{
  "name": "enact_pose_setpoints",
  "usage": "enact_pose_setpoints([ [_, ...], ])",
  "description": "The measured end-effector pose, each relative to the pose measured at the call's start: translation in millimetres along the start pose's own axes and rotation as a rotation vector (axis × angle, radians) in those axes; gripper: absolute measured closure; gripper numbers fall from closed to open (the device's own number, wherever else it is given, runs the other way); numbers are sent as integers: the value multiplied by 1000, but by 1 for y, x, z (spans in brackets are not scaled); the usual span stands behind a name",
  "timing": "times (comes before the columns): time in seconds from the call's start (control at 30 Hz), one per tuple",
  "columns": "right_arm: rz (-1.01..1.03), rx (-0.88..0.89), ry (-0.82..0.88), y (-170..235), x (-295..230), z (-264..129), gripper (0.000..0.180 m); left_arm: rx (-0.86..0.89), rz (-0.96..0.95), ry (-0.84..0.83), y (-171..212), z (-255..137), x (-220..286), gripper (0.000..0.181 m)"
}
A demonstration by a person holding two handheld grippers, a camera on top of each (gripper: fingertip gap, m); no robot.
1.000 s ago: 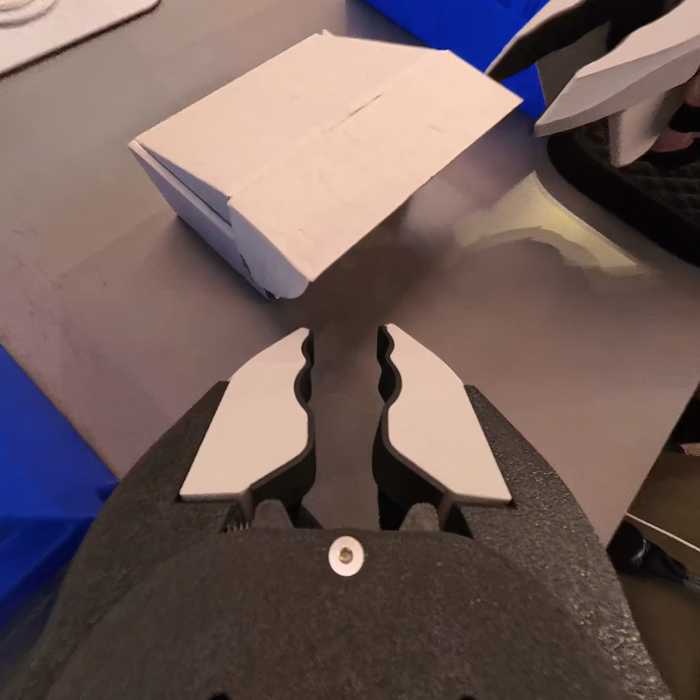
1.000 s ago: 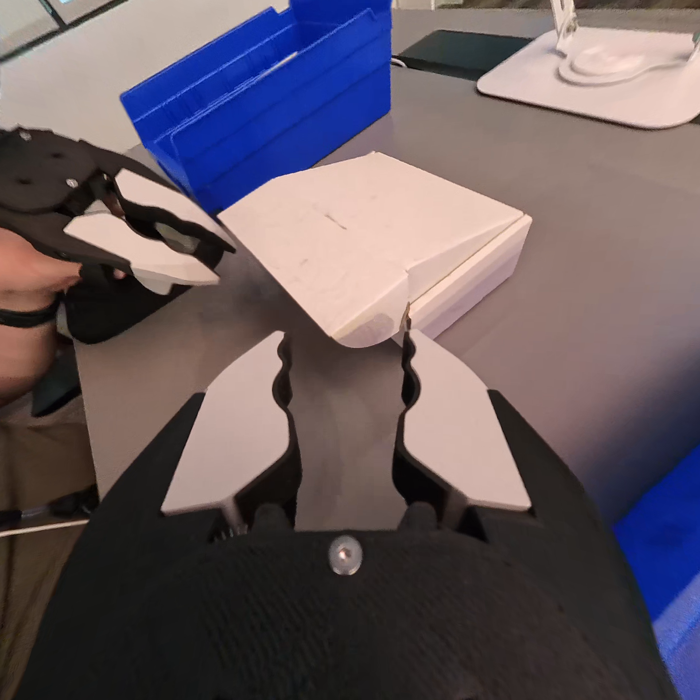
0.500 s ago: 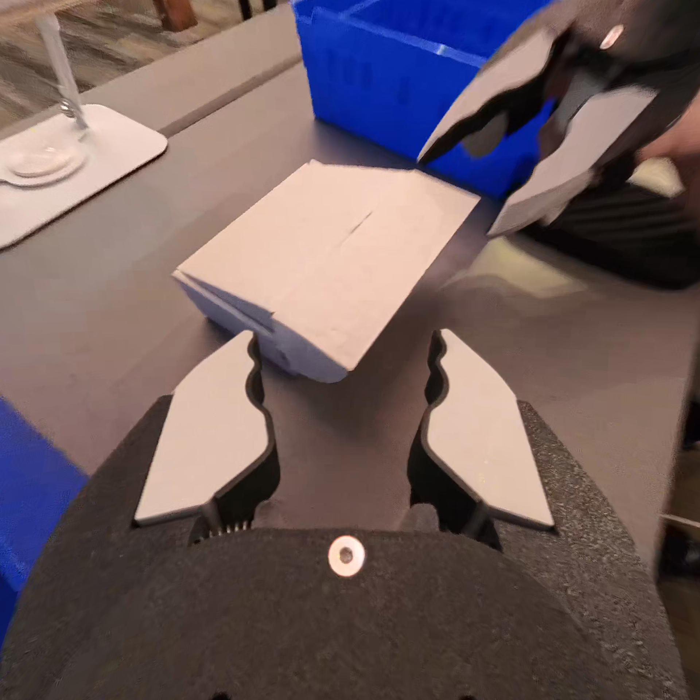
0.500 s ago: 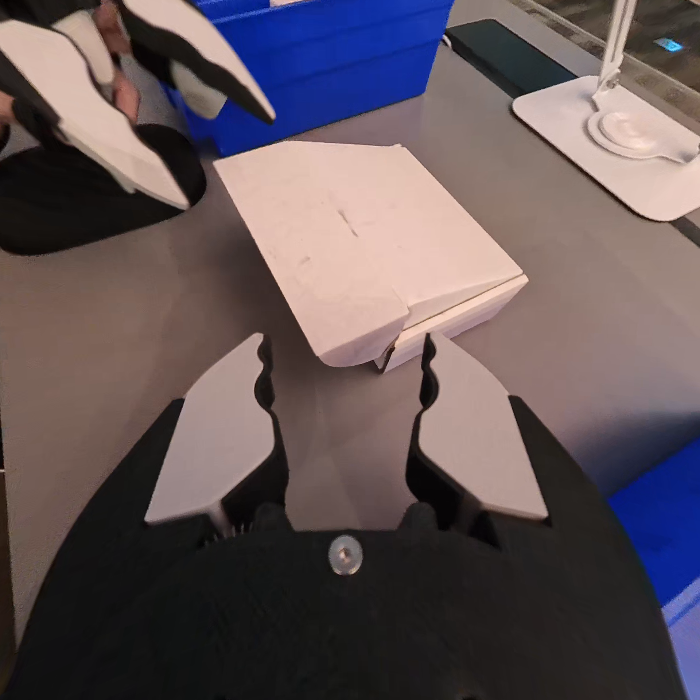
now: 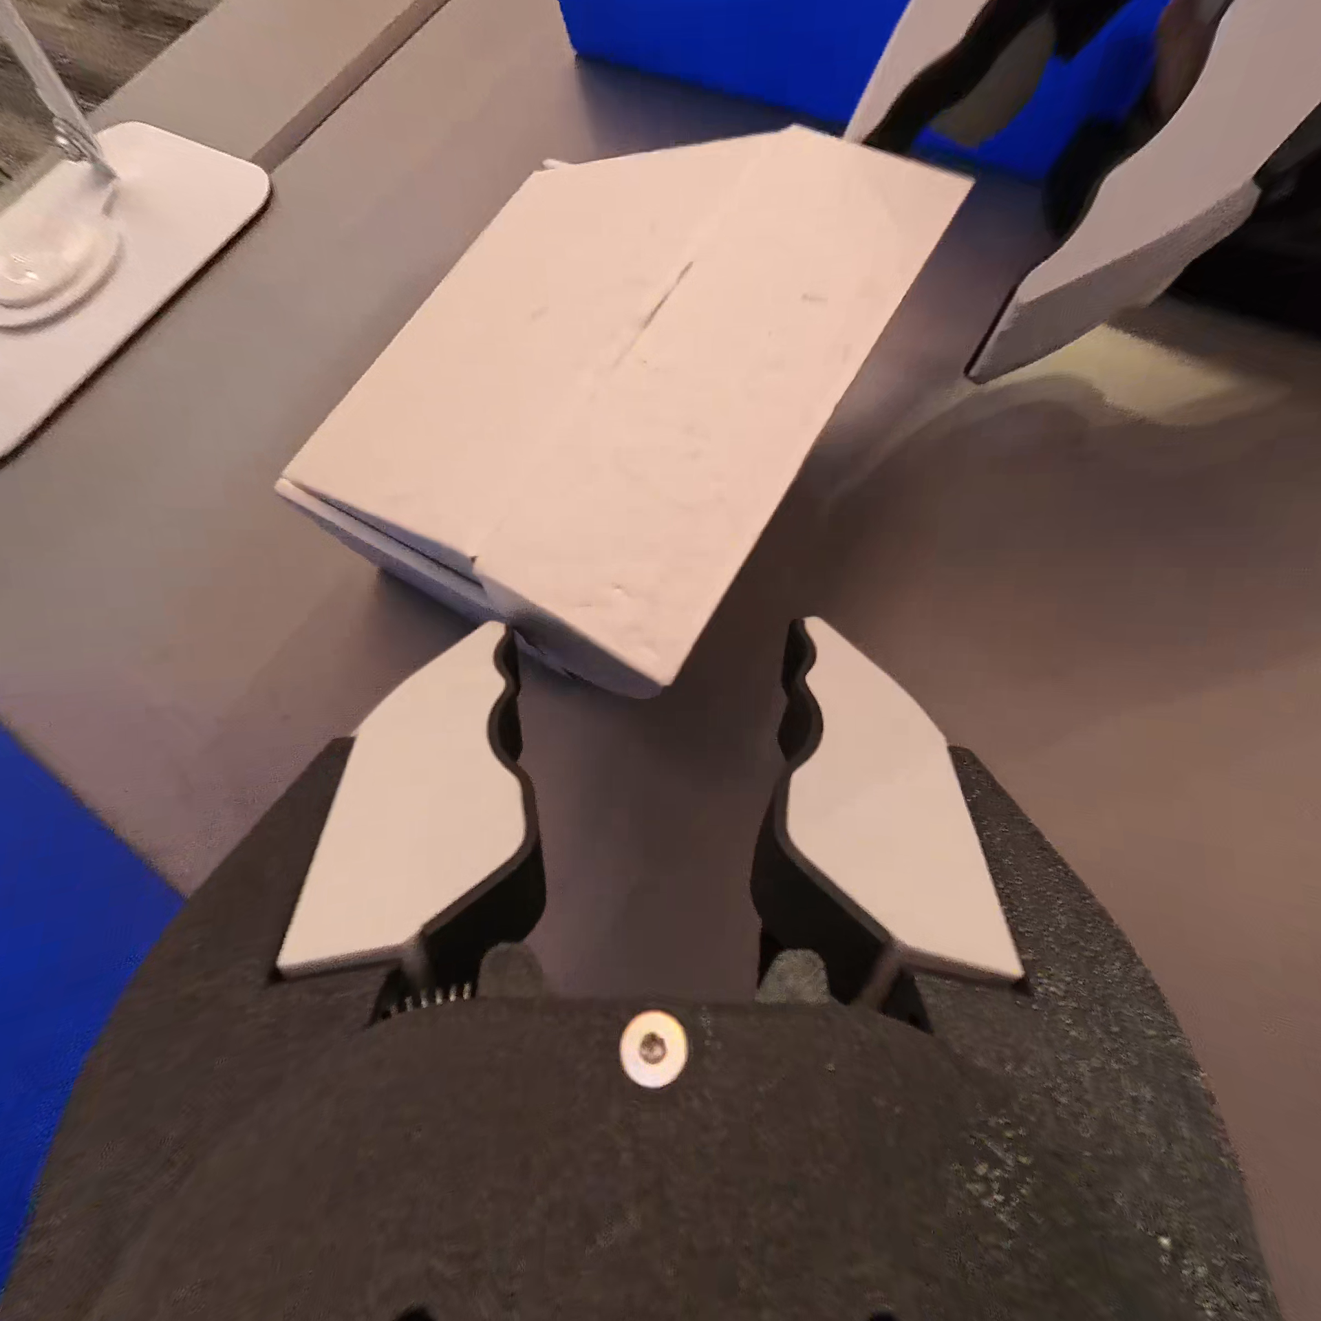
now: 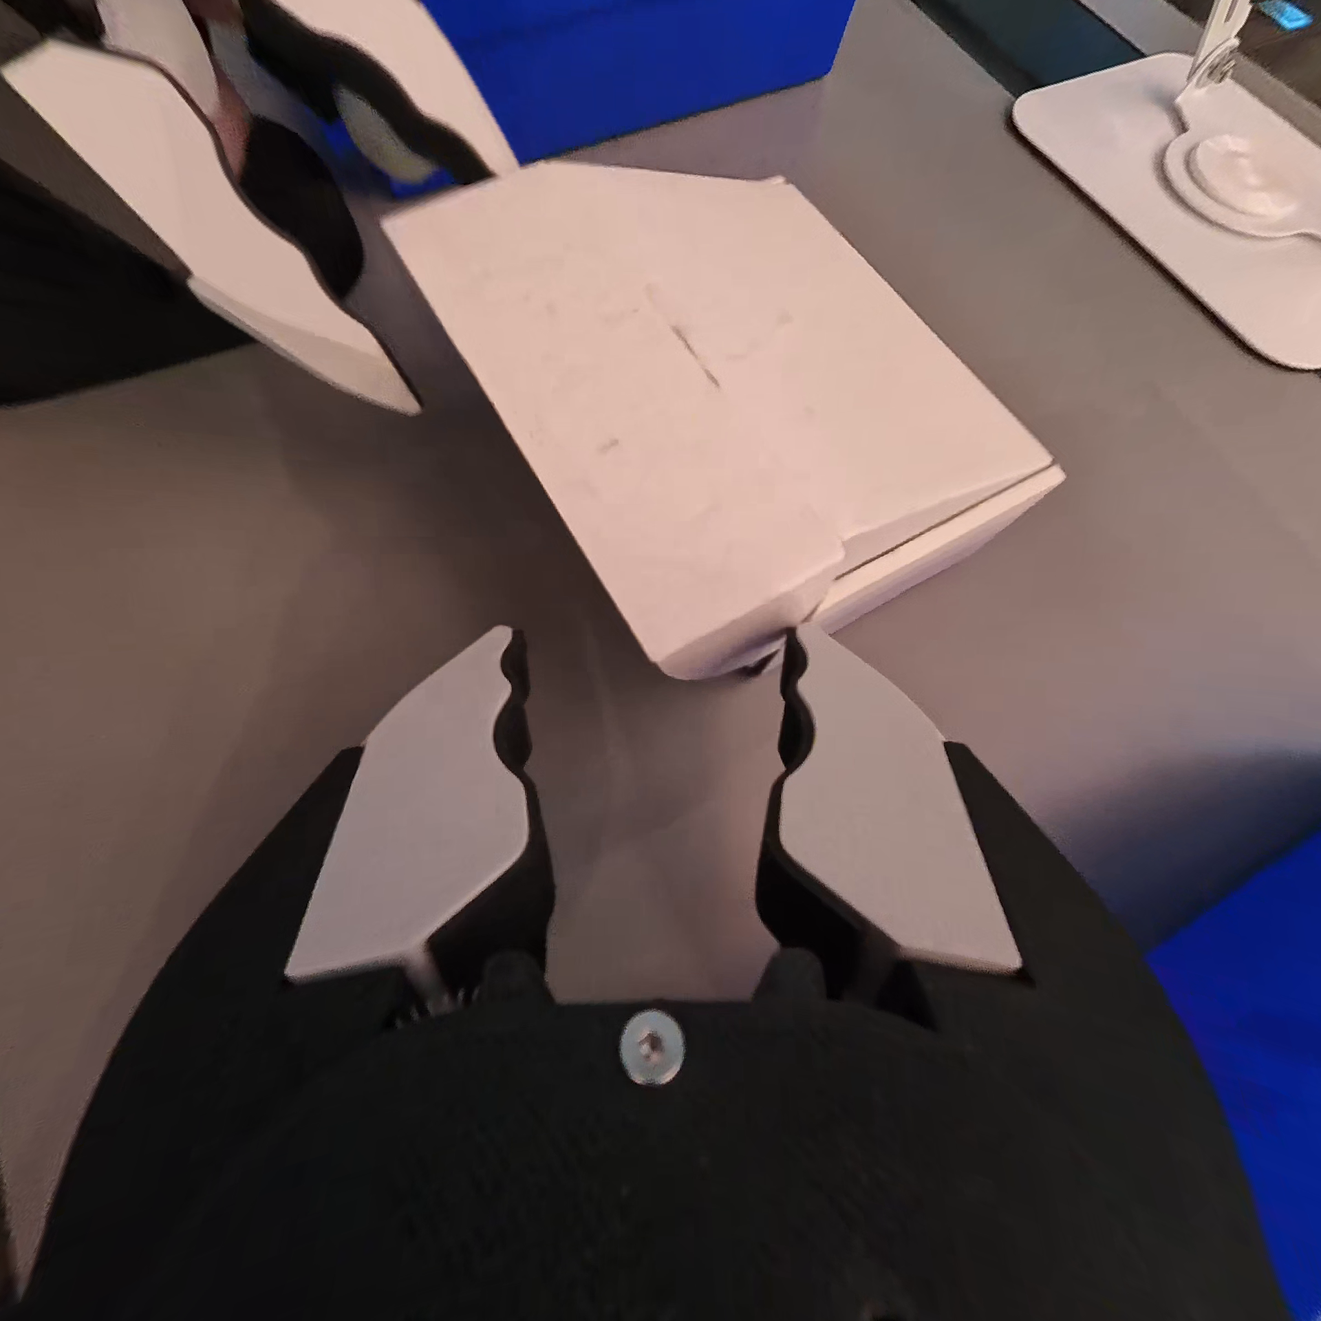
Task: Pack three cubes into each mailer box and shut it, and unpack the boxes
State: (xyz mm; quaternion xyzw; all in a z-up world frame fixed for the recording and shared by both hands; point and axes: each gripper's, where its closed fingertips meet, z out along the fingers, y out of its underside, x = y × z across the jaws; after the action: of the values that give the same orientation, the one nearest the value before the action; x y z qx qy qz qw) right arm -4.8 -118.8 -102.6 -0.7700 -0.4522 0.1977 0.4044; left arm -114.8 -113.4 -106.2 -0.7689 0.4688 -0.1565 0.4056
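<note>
A white mailer box [image 5: 629, 386] lies on the grey table, its lid down but its front flap standing out loose and untucked. It also shows in the right wrist view [image 6: 708, 400]. My left gripper [image 5: 652, 636] is open and empty, its tips at the flap's near corner. My right gripper [image 6: 652, 643] is open and empty, its tips at the flap's other corner. Each gripper shows in the other's view: the right one [image 5: 1115, 236] and the left one [image 6: 286, 236], both open. No cubes are in view.
A blue bin [image 5: 715, 64] stands behind the box; it also shows in the right wrist view [image 6: 643, 64]. Another blue bin edge [image 5: 64, 908] is at the lower left and one [image 6: 1244, 993] at the lower right. A white stand base [image 6: 1201, 207] sits on the table.
Both grippers have moved in toward the box from opposite sides and now frame the flap's two corners. The left gripper's jaws opened wider a second ago. The box has not moved.
</note>
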Motion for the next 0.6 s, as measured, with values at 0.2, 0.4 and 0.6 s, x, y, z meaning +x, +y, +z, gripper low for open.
enact_pose_setpoints([
  [0.2, 84, 62, -49, -4, -7, -3, 110, 27, -93, 50, 2, 0, 2, 109],
  [0.4, 15, 94, -1, -6, -9, -6, 112, 62, -112, 49, 4, 0, 5, 114],
  [0.6, 3, 94, -3, -5, -14, -3, 113, 85, -178, 152, 1, -2, 16, 100],
])
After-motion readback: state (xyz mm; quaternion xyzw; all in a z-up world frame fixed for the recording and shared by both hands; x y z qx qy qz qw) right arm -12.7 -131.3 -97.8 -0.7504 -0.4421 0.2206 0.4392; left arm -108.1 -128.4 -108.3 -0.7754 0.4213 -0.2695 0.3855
